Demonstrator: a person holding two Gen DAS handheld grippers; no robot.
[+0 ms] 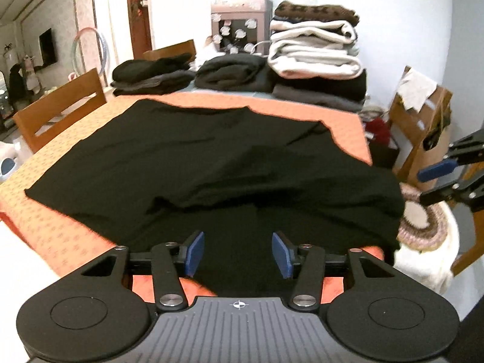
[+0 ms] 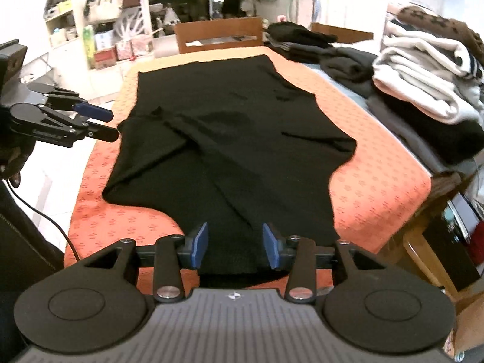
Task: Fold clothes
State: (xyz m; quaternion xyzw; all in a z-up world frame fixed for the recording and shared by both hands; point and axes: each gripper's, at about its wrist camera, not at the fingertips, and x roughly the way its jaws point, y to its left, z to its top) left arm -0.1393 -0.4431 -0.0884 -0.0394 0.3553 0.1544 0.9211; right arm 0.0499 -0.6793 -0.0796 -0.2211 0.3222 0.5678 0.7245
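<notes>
A black garment lies spread on the orange tablecloth, wrinkled, with one side hanging over the right table edge. My left gripper is open just above the garment's near hem, its blue pads wide apart. In the right wrist view the same garment runs lengthwise away from me, and my right gripper is open over its near end. Each gripper shows in the other's view: the right gripper off the table's right side, the left gripper at the garment's left edge.
Stacks of folded clothes line the far side: black piles and a tall white and brown pile, also seen as a pile. Wooden chairs stand around the table. A cushioned stool sits at the right.
</notes>
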